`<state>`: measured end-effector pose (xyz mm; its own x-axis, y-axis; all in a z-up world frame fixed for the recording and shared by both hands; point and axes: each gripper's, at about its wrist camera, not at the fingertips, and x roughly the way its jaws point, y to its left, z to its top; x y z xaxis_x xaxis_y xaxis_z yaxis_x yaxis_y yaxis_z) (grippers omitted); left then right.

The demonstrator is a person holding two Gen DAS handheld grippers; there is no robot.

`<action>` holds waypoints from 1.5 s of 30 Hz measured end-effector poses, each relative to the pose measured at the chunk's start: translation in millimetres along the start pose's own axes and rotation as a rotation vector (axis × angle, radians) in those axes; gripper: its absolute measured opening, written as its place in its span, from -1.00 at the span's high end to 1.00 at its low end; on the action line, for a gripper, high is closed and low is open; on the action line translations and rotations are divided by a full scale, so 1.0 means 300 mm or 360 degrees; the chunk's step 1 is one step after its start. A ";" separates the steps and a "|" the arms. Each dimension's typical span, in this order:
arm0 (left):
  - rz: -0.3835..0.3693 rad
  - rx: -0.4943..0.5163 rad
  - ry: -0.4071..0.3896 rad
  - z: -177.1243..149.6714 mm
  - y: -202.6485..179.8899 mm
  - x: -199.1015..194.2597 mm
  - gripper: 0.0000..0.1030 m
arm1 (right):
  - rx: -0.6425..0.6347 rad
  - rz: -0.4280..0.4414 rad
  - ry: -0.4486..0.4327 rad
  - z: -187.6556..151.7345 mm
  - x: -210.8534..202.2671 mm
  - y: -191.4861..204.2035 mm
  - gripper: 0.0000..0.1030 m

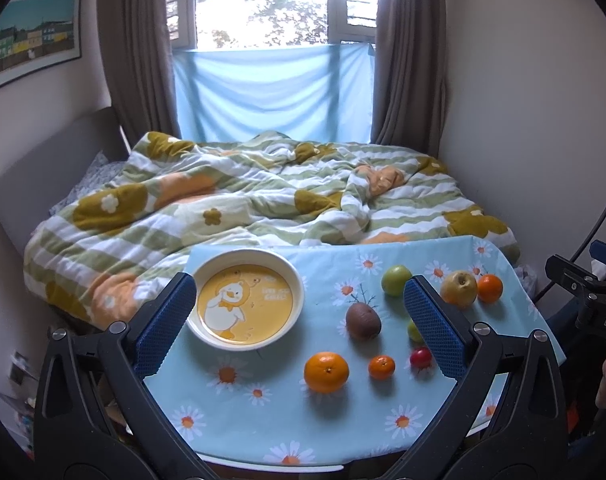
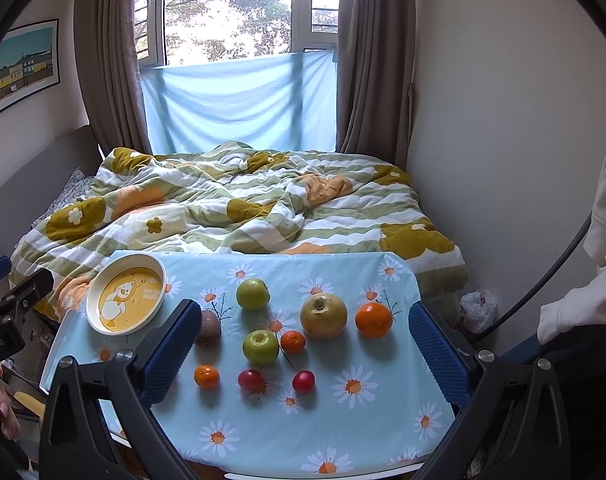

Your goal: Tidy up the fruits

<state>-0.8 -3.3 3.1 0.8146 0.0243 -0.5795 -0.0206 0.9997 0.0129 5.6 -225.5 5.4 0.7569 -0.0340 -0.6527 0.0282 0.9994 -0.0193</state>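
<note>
Left gripper (image 1: 299, 320): jaws spread wide, nothing between the blue pads (image 1: 165, 322), touching nothing; it hangs above the near edge of the table (image 1: 343, 432). Right gripper (image 2: 303, 338): likewise wide apart and empty, pads (image 2: 439, 350) clear of all fruit, raised over the table front.

Table covered in light blue daisy cloth, standing at the foot of a bed with a green-striped quilt (image 2: 243, 208).

Plate (image 2: 126, 294), white rim with yellow duck print, sits at the table's far left; no fruit in it.

Fruit lies loose on the cloth to the right of the plate:
- far row: green apple (image 2: 253, 294), yellowish pear (image 2: 323, 316), large orange (image 2: 374, 319), the pear and orange close beside each other.
- middle: kiwi (image 2: 207, 329), partly hidden by the right gripper's left pad; second green apple (image 2: 261, 347), with a small tangerine (image 2: 292, 341) just beside it.
- near row: small tangerine (image 2: 207, 377), two red cherry tomatoes (image 2: 250, 379) and (image 2: 303, 381), apart from one another.

The left view shows another large orange (image 1: 326, 372) near the front.
</note>
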 end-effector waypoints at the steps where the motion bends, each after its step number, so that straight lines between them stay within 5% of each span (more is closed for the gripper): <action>1: 0.0000 -0.0001 0.0000 0.000 0.001 0.000 -1.00 | -0.0001 0.0000 -0.0002 -0.002 -0.001 -0.002 -1.00; 45: -0.0003 -0.0010 -0.0005 0.015 0.005 -0.006 -1.00 | 0.0002 0.0022 -0.0010 0.010 -0.003 0.007 -1.00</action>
<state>0.2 -2.0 7.7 0.8166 0.0223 -0.5768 -0.0227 0.9997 0.0065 6.8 -223.3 8.2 0.7612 -0.0205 -0.6482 0.0188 0.9998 -0.0095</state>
